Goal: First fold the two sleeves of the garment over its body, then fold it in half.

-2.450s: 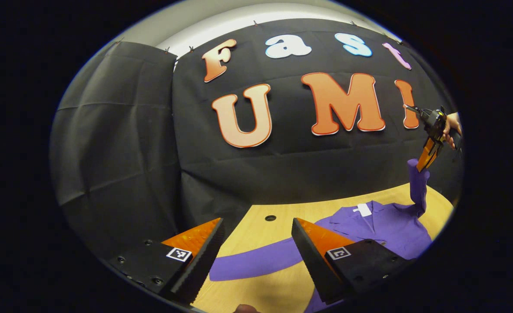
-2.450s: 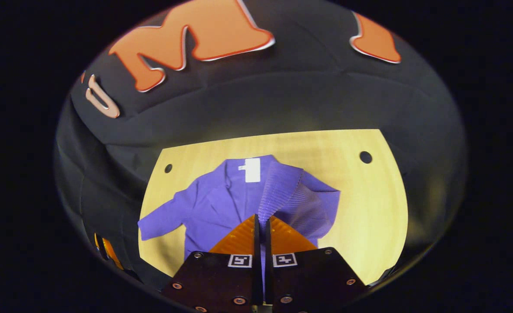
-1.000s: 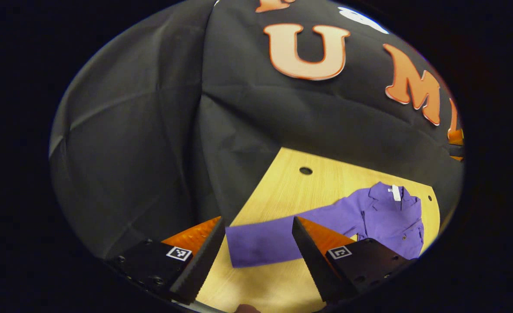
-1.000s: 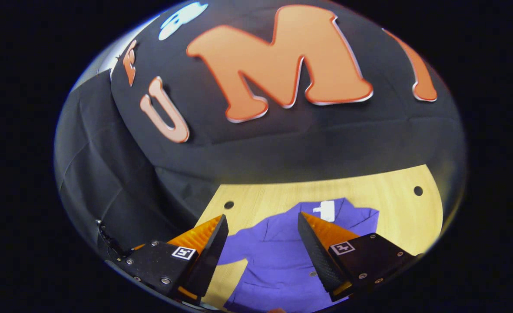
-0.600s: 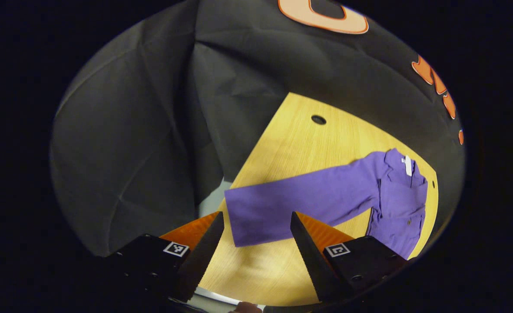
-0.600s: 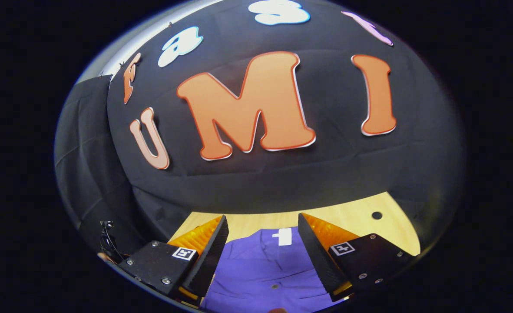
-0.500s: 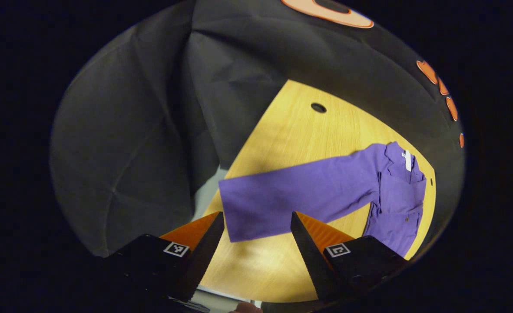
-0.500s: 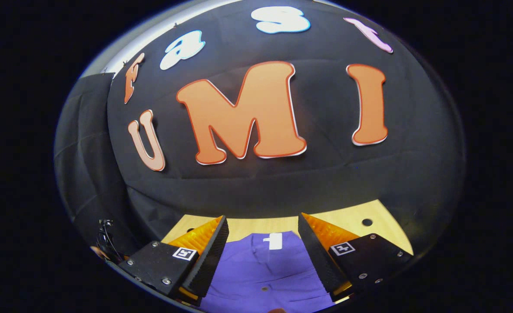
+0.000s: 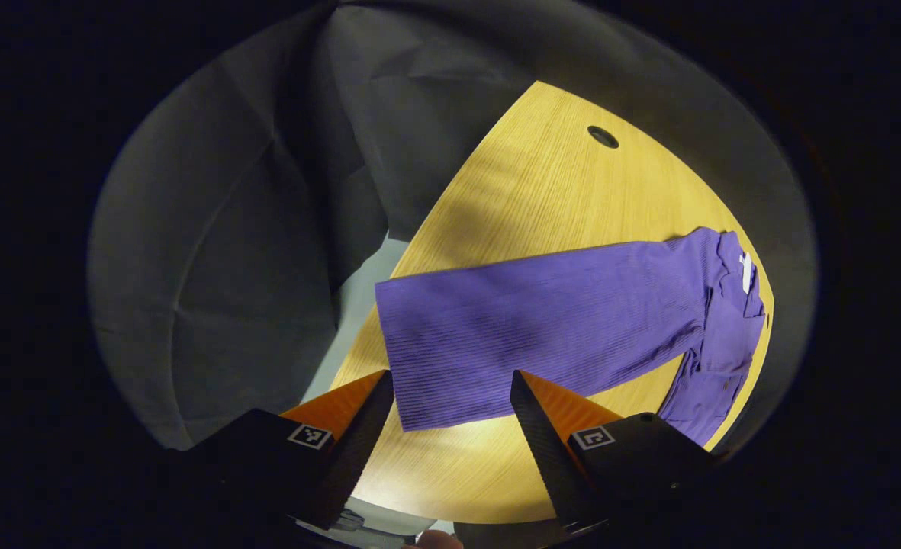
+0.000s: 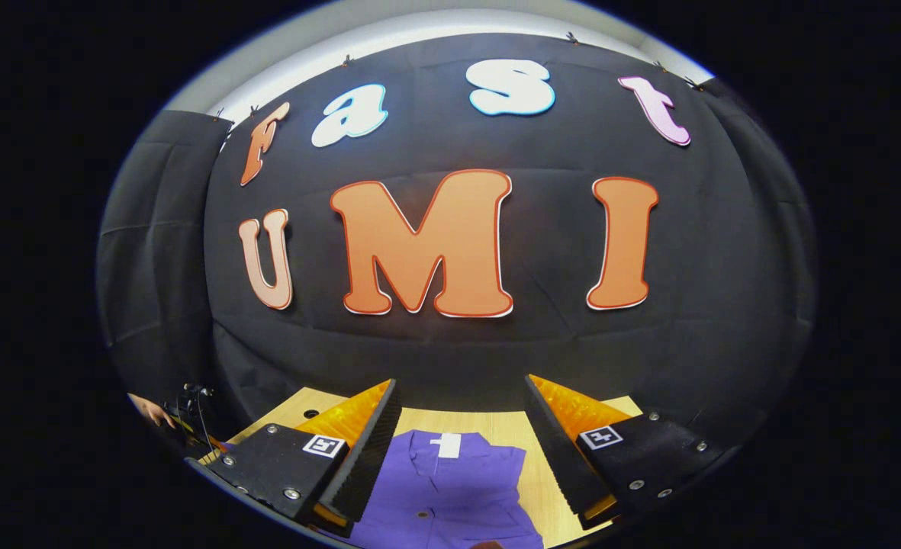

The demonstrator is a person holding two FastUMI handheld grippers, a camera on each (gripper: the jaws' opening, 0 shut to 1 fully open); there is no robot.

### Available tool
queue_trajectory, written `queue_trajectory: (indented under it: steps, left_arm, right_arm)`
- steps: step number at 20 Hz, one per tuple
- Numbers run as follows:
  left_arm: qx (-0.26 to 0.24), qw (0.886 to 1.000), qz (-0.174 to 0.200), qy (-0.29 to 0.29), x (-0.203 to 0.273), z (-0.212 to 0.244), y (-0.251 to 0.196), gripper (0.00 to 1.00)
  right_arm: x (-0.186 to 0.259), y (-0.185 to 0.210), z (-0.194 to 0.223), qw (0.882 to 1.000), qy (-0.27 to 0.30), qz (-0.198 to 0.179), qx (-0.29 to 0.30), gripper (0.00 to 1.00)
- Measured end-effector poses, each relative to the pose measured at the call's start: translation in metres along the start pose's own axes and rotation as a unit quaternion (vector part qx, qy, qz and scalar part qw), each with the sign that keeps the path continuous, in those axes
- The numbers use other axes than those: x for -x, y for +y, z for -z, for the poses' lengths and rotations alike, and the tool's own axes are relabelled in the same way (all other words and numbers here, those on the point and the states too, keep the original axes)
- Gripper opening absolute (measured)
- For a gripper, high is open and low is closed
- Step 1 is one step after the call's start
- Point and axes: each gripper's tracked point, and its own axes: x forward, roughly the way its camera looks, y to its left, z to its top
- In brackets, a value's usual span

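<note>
lying flat on the table (image 9: pixel 542 191), the sleeve (image 9: pixel 526 320) fronts parted left tongs (image 9: pixel 450 415).

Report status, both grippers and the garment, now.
Left hand-held gripper open, over the sleeve cuff. Right hand-held gripper open, above the garment. Sleeve flat on the table, unfolded. Nothing in the way.

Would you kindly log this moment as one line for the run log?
left gripper: open, over cuff of flat left sleeve | right gripper: open, above garment | table: sleeve unfolded
</note>
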Motion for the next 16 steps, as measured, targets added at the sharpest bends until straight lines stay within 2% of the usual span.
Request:
queue_trajectory:
  steps: [1,5,6,7,12,13,14,15,16]
  left_arm:
    - [0.002,1.0,-0.005,0.008,-0.006,0.0,0.004,0.98]
    - [0.019,0.999,-0.01,0.034,-0.023,0.003,0.01,0.98]
    - [0.017,0.999,-0.01,0.035,-0.027,0.003,0.011,0.98]
    - [0.013,0.999,-0.017,0.039,-0.027,0.002,0.012,0.98]
    - [0.006,0.999,-0.028,0.041,-0.03,-0.005,0.008,0.96]
    - [0.006,0.999,-0.027,0.042,-0.03,-0.006,0.005,0.93]
    - [0.007,0.999,-0.025,0.044,-0.03,-0.007,0.001,0.84]
    - [0.007,0.999,-0.024,0.044,-0.03,-0.009,-0.003,0.8]
    - [0.008,0.999,-0.021,0.045,-0.031,-0.009,-0.007,0.7]
  right_arm:
    - [0.002,-0.005,0.0,1.0,0.0,0.004,0.002,0.96]
    - [0.017,-0.026,0.007,1.0,0.0,0.019,0.002,0.96]
    - [0.018,-0.028,0.01,1.0,0.003,0.024,0.005,1.0]
    - [0.019,-0.03,0.012,1.0,0.007,0.024,0.008,0.95]
    - [0.019,-0.031,0.015,0.999,0.011,0.023,0.026,0.95]
    - [0.019,-0.032,0.016,0.999,0.013,0.023,0.027,0.95]
    - [0.018,-0.031,0.017,0.999,0.015,0.021,0.027,0.96]
    - [0.018,-0.034,0.019,0.999,0.017,0.022,0.027,1.0]
    - [0.017,-0.033,0.02,0.999,0.018,0.021,0.027,0.95]
